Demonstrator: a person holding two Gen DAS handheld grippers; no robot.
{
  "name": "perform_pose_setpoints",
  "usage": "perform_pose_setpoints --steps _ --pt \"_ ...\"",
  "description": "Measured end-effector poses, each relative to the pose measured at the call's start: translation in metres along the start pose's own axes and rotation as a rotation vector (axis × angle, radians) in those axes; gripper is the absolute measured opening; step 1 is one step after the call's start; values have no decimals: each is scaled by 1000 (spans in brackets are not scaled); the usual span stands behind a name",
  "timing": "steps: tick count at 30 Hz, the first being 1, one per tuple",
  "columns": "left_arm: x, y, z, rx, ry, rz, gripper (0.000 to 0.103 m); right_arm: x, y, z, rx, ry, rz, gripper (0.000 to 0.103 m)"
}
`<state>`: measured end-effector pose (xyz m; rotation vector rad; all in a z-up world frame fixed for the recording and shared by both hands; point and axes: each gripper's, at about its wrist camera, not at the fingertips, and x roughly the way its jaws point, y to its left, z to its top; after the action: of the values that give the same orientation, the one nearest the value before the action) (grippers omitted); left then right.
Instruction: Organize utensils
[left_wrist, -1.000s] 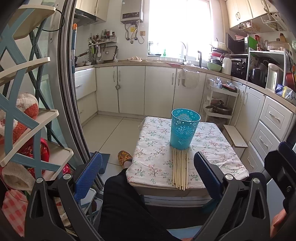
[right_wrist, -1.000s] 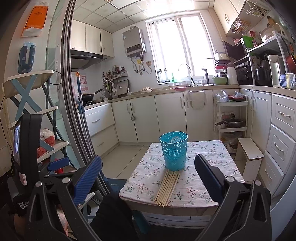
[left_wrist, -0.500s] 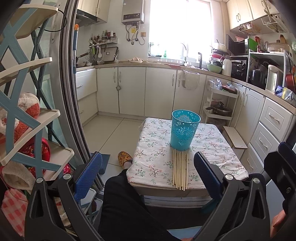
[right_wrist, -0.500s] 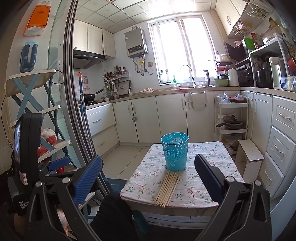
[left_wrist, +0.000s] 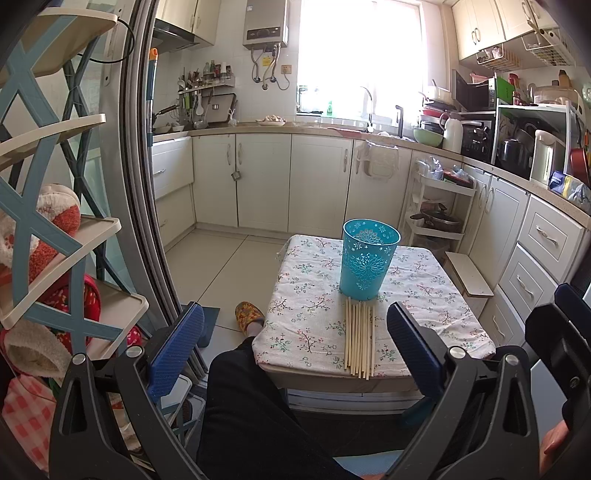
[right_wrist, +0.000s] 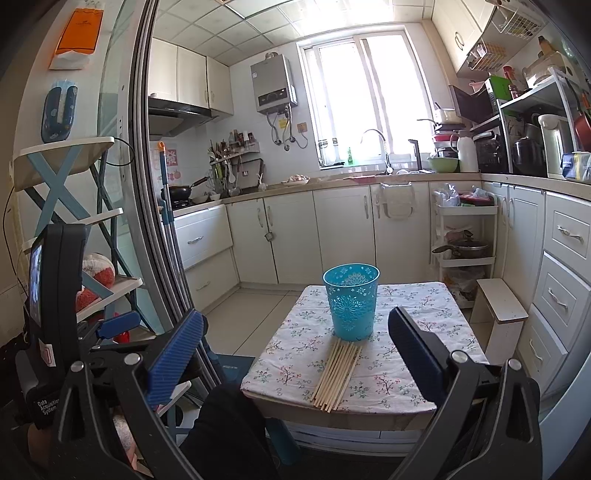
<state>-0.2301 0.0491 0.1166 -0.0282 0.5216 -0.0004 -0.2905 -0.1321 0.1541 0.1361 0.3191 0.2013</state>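
On the black housing at the lower left of your right wrist view, white lettering reads "Data Acquisition System", though the last letters are partly cut off, so take that reading loosely. An orange packet (right_wrist: 75, 38) hangs high on the wall; its print is too small to read.

Your chopsticks (left_wrist: 359, 338) are pale wooden sticks lying side by side in a flat bundle on the floral tablecloth (left_wrist: 306, 288), their far ends touching the base of the turquoise cup (left_wrist: 369, 264). The cup stands upright, with a pierced flower pattern, near the middle of the small table.

Your left gripper (left_wrist: 295, 325) is spread wide, its blue-padded fingers (left_wrist: 177, 350) holding nothing, well short of the table. Your right gripper (right_wrist: 295, 328) is equally wide apart and empty, touching nothing.
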Motion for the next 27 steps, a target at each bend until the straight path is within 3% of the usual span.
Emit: perform_pose_setpoints --steps 21,27 --pt "1 -1 0 1 7 1 95 -1 7 -3 17 -26 13 97" --pt "18 -7 4 10 44 -1 95 18 -6 -3 25 20 3 97"
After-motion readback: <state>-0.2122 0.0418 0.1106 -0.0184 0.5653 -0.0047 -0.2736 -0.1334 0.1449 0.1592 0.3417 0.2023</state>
